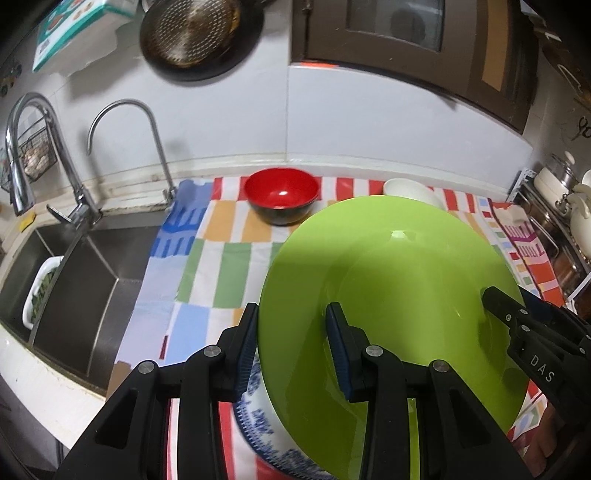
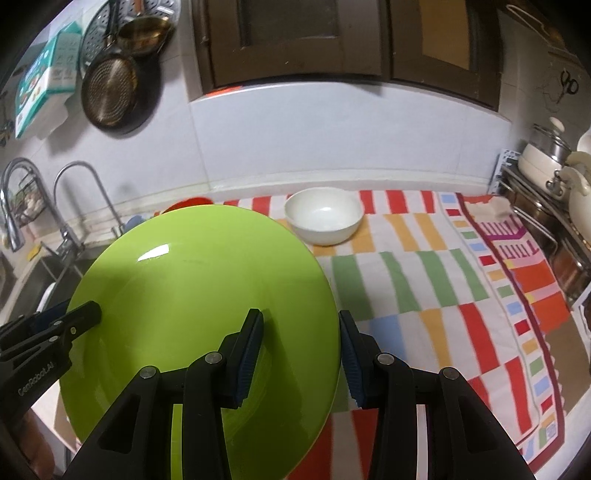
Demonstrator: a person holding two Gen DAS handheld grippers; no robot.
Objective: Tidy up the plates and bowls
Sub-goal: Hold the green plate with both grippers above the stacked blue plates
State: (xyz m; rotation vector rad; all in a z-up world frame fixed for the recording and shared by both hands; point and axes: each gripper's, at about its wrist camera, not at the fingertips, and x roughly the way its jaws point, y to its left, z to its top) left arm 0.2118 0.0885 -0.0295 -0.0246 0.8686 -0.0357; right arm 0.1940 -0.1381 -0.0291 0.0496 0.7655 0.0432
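A large lime-green plate (image 1: pixel 399 280) is held between both grippers above the striped cloth; it also shows in the right wrist view (image 2: pixel 207 280). My left gripper (image 1: pixel 291 343) straddles its left rim, one finger on each side. My right gripper (image 2: pixel 301 350) straddles its right rim the same way. A blue-and-white patterned plate (image 1: pixel 258 417) lies under the green one. A red bowl (image 1: pixel 281 194) and a white bowl (image 2: pixel 323 215) stand at the back of the cloth.
A steel sink (image 1: pixel 74 273) with two faucets lies to the left. A rack with pots (image 2: pixel 546 173) stands at the right. Pans (image 1: pixel 192 33) hang on the wall. The striped cloth (image 2: pixel 424 280) covers the counter.
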